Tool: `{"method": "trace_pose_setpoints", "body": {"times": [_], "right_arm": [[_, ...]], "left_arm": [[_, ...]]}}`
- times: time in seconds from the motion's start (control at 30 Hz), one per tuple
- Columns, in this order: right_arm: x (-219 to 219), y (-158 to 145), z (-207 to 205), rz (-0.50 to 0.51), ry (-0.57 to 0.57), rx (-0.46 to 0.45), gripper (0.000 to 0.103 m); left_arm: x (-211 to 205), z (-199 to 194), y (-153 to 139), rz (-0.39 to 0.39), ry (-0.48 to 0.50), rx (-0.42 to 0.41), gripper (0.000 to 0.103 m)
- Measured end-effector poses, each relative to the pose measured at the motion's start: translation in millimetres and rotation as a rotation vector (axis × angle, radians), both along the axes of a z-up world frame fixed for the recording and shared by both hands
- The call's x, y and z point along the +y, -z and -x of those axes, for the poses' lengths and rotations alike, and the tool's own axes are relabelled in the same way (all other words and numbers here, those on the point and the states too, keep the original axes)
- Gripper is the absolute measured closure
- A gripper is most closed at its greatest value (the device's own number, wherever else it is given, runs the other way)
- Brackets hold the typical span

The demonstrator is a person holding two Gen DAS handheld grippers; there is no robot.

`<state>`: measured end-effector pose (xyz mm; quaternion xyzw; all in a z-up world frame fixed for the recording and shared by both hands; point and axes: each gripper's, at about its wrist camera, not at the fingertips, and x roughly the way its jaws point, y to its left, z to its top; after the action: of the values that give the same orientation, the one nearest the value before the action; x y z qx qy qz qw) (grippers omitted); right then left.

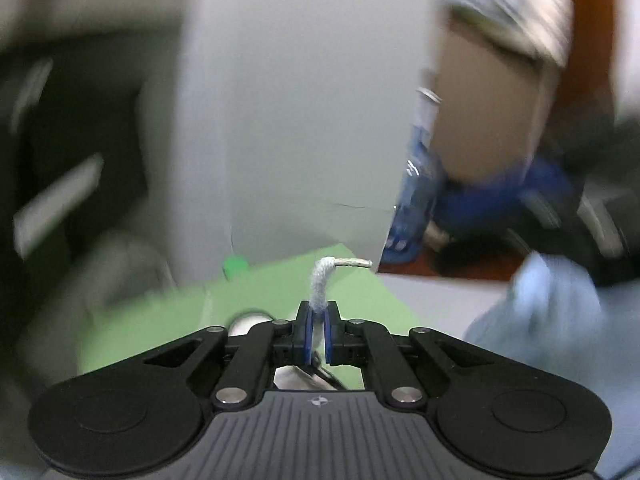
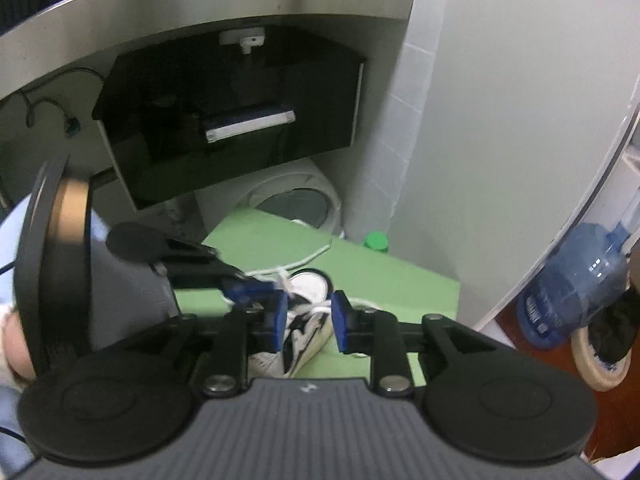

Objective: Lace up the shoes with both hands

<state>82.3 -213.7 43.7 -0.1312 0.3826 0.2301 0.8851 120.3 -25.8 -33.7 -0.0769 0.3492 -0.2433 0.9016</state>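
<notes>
Two grippers work over one white sneaker (image 2: 306,320) lying on a green mat (image 2: 380,276). The left gripper (image 1: 318,322) has its two blue pads pressed together, pinching one white shoelace (image 1: 320,284) whose stiff tip (image 1: 356,263) bends right above them. The right gripper (image 2: 308,318) holds its two blue pads spread apart, empty, with the sneaker seen between them. One green bottle cap (image 2: 376,241) shows past the mat's far edge, and one blue water jug (image 2: 576,280) hangs at right.
</notes>
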Motion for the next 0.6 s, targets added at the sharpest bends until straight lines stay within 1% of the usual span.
{"method": "trace_pose_setpoints", "body": {"times": [0.13, 0.2, 0.23, 0.3, 0.37, 0.43, 0.5, 0.57, 0.6], "right_arm": [[7.1, 18.0, -0.1, 0.058, -0.055, -0.020, 0.072], [14.9, 32.2, -1.1, 0.084, -0.095, -0.040, 0.071], [19.2, 39.1, -2.0, 0.097, -0.112, -0.051, 0.071], [29.9, 53.7, -4.9, 0.124, -0.145, -0.086, 0.071], [39.8, 65.1, -9.2, 0.139, -0.173, -0.124, 0.071], [48.2, 72.2, -15.2, 0.133, -0.196, -0.151, 0.071], [55.9, 79.7, -24.0, 0.140, -0.215, -0.164, 0.071], [64.2, 88.7, -30.7, 0.184, -0.228, -0.197, 0.071], [67.2, 92.5, -32.6, 0.200, -0.240, -0.214, 0.073]], "left_arm": [[51.4, -27.5, 18.3, 0.340, -0.116, 0.224, 0.098], [68.9, -33.7, 27.1, 0.457, -0.171, 0.289, 0.098], [74.6, -36.3, 29.3, 0.502, -0.192, 0.308, 0.098], [81.8, -38.1, 30.7, 0.543, -0.216, 0.320, 0.098], [85.2, -35.6, 32.6, 0.560, -0.223, 0.324, 0.098], [84.9, -33.4, 34.5, 0.578, -0.223, 0.339, 0.098], [86.0, -30.9, 36.3, 0.582, -0.220, 0.352, 0.098], [86.5, -26.7, 36.5, 0.579, -0.213, 0.359, 0.098], [85.9, -26.4, 36.9, 0.578, -0.210, 0.361, 0.098]]}}
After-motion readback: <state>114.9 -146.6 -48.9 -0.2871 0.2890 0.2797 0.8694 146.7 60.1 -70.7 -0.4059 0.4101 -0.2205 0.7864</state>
